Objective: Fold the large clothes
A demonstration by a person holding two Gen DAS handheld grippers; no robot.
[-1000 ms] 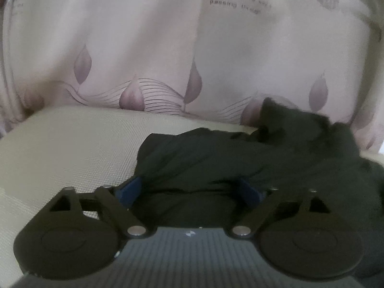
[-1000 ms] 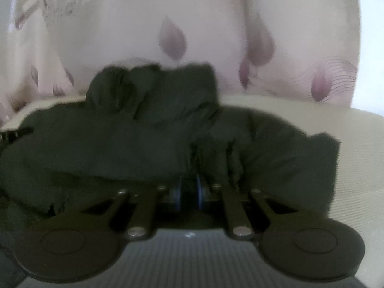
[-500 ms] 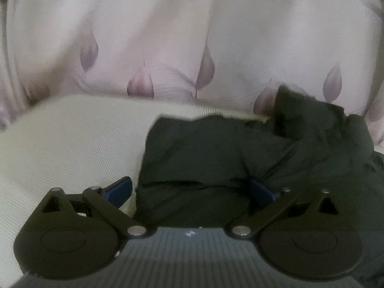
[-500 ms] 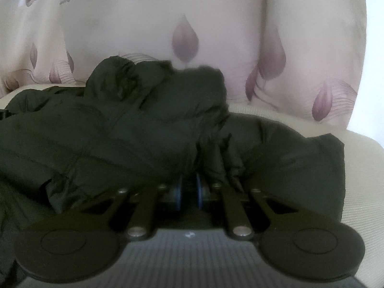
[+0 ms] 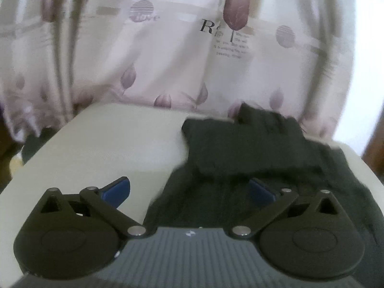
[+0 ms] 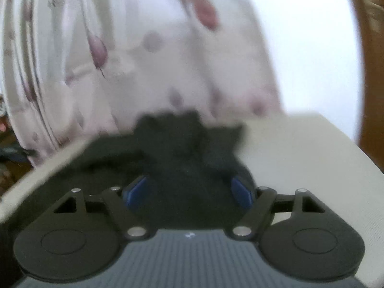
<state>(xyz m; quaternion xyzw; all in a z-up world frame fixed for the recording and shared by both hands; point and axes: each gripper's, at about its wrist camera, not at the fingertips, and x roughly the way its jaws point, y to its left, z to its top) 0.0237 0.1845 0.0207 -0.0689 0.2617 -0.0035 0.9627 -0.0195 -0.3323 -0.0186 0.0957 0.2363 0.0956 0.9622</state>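
A dark, bulky garment (image 5: 252,148) lies bunched on the cream padded surface (image 5: 115,139), its collar end toward the curtain. My left gripper (image 5: 189,189) hovers at the garment's near left edge. Its jaws are opening wide: the left blue pad (image 5: 117,189) is over bare surface and the right pad (image 5: 261,190) is over cloth, with nothing pressed. In the blurred right wrist view the same garment (image 6: 187,148) fills the middle. My right gripper (image 6: 189,192) is opening, its blue pads (image 6: 136,192) spread on either side of a fabric hump without squeezing it.
A pale curtain (image 5: 168,55) printed with purple leaves and text hangs just behind the surface. The surface's left edge (image 5: 40,148) drops to a dim floor. A bright window area (image 6: 307,48) and a brown wooden edge (image 6: 369,96) stand at the right.
The right gripper's jaws, pinched on a fold of the dark garment, have spread and let it go. Both grippers pulled back from the garment, which now looks smaller. The left jaws widened a little.
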